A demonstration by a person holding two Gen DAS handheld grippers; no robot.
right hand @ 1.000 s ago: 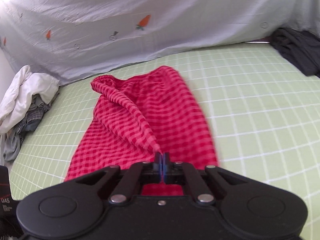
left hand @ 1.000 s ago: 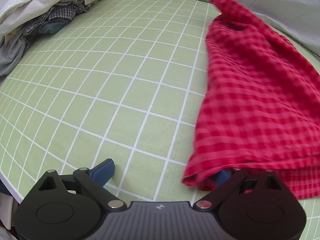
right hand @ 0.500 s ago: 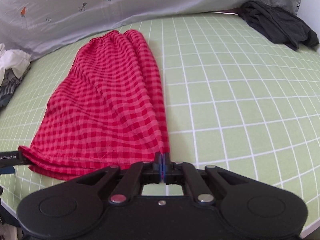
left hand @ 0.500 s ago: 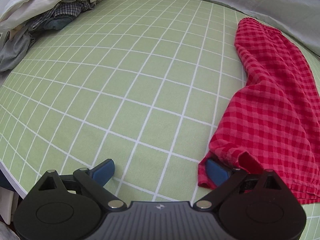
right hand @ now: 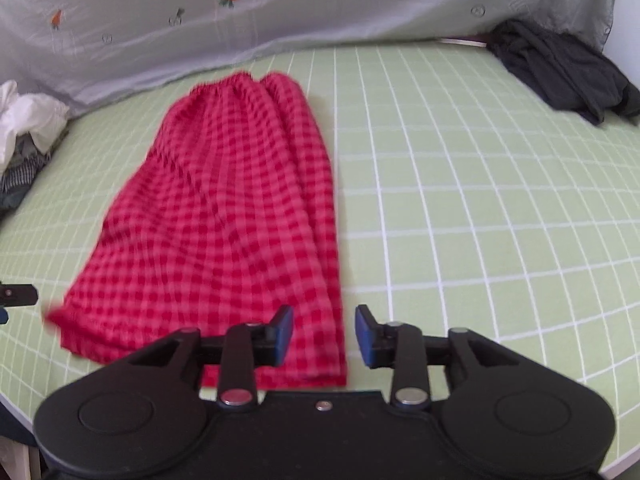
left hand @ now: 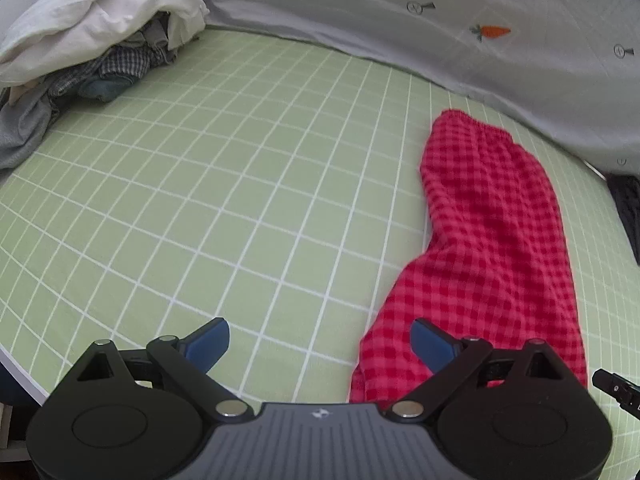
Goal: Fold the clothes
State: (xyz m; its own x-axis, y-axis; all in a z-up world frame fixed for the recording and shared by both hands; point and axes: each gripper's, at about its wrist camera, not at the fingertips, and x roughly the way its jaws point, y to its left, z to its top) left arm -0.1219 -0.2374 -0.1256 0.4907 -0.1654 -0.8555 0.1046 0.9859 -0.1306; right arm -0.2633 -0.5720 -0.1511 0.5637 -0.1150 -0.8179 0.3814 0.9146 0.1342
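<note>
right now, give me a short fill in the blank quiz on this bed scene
1. The red checked cloth garment lies flat on the ____ grid sheet.
2. Both the left gripper and the right gripper are ____.
3. The grey backdrop sheet shows orange ____.

Missing words: green; open; carrots

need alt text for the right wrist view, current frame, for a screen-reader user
A red checked garment lies flat and lengthwise on a green grid-patterned sheet, its near hem just in front of the open right gripper, which holds nothing. A dark garment is heaped at the far right, a pile of light clothes at the far left, and a pale carrot-print cloth spans the back.
</note>
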